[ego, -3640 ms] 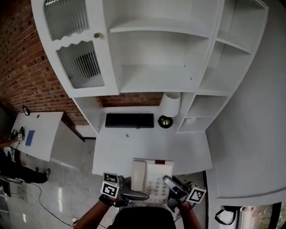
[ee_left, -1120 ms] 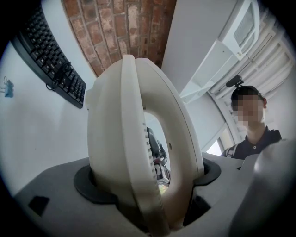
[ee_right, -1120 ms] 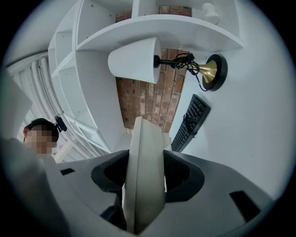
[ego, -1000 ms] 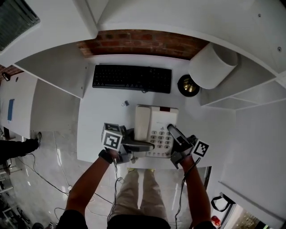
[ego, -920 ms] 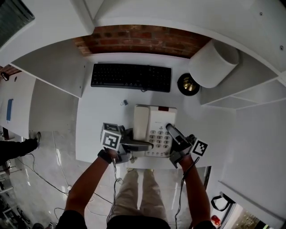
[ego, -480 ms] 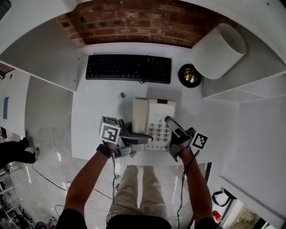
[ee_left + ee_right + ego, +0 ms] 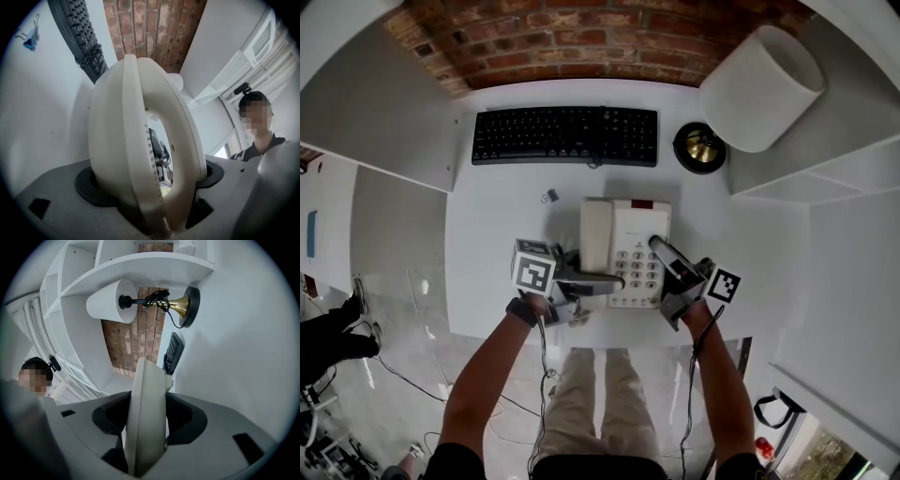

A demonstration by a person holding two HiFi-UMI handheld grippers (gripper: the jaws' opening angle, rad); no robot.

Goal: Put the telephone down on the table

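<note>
The cream telephone [image 7: 623,246], handset resting on its left side and keypad on the right, sits over the front part of the white table [image 7: 502,262]. My left gripper [image 7: 598,281] is shut on its handset side, my right gripper [image 7: 661,255] on its right edge. The left gripper view shows the telephone [image 7: 140,140] edge-on, clamped in the left gripper [image 7: 150,187]. The right gripper view shows the telephone's thin edge [image 7: 147,413] pinched in the right gripper [image 7: 147,423]. I cannot tell whether its base touches the table.
A black keyboard [image 7: 565,136] lies at the back of the table, in front of a brick wall. A lamp with a brass base [image 7: 699,148] and white shade [image 7: 761,89] is at the back right. A small blue binder clip [image 7: 548,196] lies left of the telephone. White shelves flank both sides.
Both grippers have carried the telephone from the table's front edge further in over the table. Both stay shut on it.
</note>
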